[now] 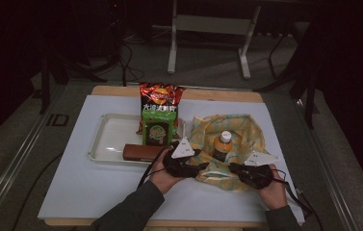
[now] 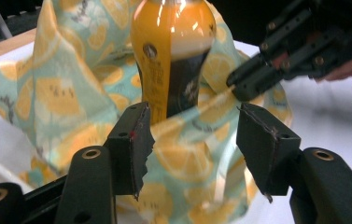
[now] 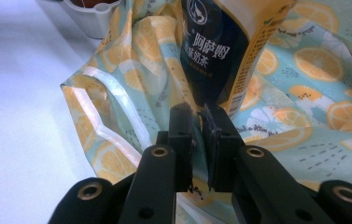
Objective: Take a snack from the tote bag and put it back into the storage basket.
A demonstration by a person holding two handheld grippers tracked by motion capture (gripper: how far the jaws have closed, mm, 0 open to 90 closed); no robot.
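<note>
A lemon-print cloth bag (image 1: 237, 126) lies on the white table mat, and an orange bottle (image 1: 222, 144) with a white cap and a dark label stands upright in it. My left gripper (image 1: 199, 161) is at the bag's left side. In the left gripper view this gripper (image 2: 194, 135) is open, its jaws wide apart in front of the bottle (image 2: 173, 46) with loose bag cloth (image 2: 61, 98) behind them. My right gripper (image 1: 233, 168) is at the bag's near edge. In the right gripper view it (image 3: 199, 116) is shut on the bag's rim, just before the bottle (image 3: 215, 60).
A white tray (image 1: 107, 139) sits left of the bag. A brown bar (image 1: 143, 151) and a green packet (image 1: 159, 127) lie in it, and a red chip bag (image 1: 161, 98) leans over its far rim. Bare mat lies to the near left.
</note>
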